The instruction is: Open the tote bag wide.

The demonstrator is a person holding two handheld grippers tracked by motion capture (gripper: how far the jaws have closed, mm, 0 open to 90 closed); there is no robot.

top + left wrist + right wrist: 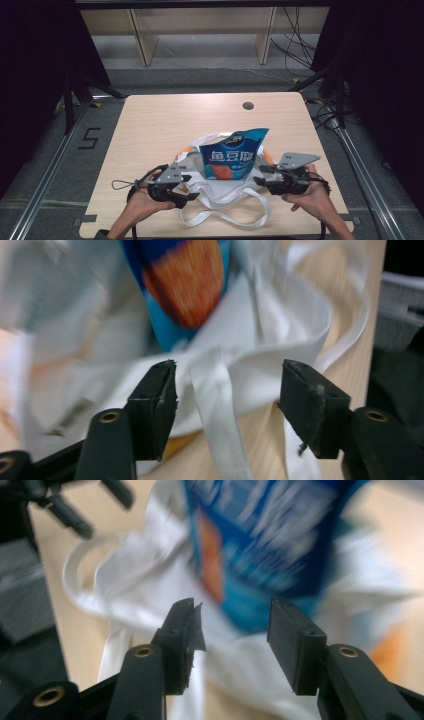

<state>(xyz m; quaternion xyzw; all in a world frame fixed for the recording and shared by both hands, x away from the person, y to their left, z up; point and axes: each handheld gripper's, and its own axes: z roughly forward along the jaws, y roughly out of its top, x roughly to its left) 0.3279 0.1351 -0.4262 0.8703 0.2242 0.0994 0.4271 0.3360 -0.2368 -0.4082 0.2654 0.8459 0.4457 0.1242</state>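
Observation:
A blue snack bag [232, 157] with white lettering and an orange patch stands upright in the mouth of a white cloth tote bag [220, 195] near the table's front edge. My left gripper [192, 187] sits at the tote's left side, open, with a white strap [220, 430] lying between its jaws and the snack bag [185, 285] blurred beyond. At the tote's right side my right gripper [257, 180] is open. Its own view, with the gripper [232, 640], shows the tote cloth [145, 580] and the snack bag [260, 545] just ahead, nothing pinched.
The tote's handles [250, 220] loop toward the front edge of the wooden table [150, 125]. A round cable hole [248, 105] lies at the back right. A thin cable loop [120, 184] trails left of my left hand. Metal rails [50, 170] flank the table.

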